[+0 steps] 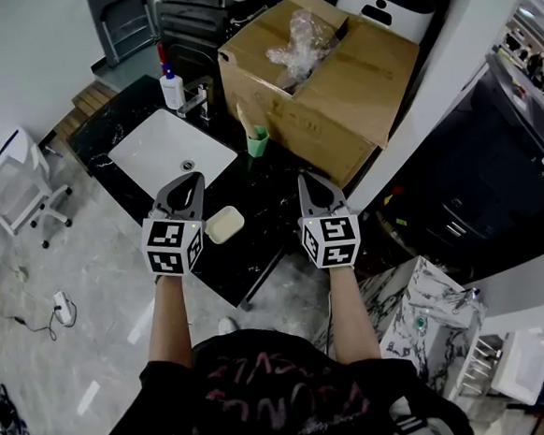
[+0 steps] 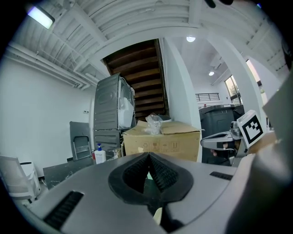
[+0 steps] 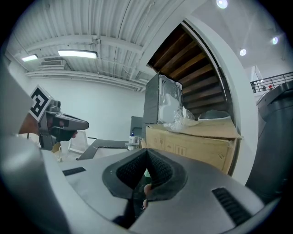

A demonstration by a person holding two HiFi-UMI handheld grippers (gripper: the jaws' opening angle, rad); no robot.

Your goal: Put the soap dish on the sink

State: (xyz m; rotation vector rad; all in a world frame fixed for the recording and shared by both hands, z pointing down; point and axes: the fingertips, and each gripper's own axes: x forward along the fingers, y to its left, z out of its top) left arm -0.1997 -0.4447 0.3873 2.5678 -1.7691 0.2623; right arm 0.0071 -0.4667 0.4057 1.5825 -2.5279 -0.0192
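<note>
- Person's black printed shirt fills the bottom of the head view, and two bare forearms reach forward from it.
- Left tool is pressed together with nothing between its jaws. Its tip hangs over the black marble worktop, by the near corner of the white rectangular sink.
- Right tool is pressed together as well and holds nothing. It hovers over the right side of the worktop, near the front of the large brown cardboard box.
- One cream rectangular soap dish lies flat on the worktop between the two tools. It is just beside the left tool, close to the sink but outside the basin.
- One green cup stands between the sink's right corner and the box, just beside the box.
- One metal tap and one white pump bottle stand on the worktop at the far side of the sink.
- The box takes up the worktop's far right part. Its top flaps are open and one bundle of clear plastic wrap sits in it.
- One white chair stands on the pale floor to the left, well apart from the worktop.
</note>
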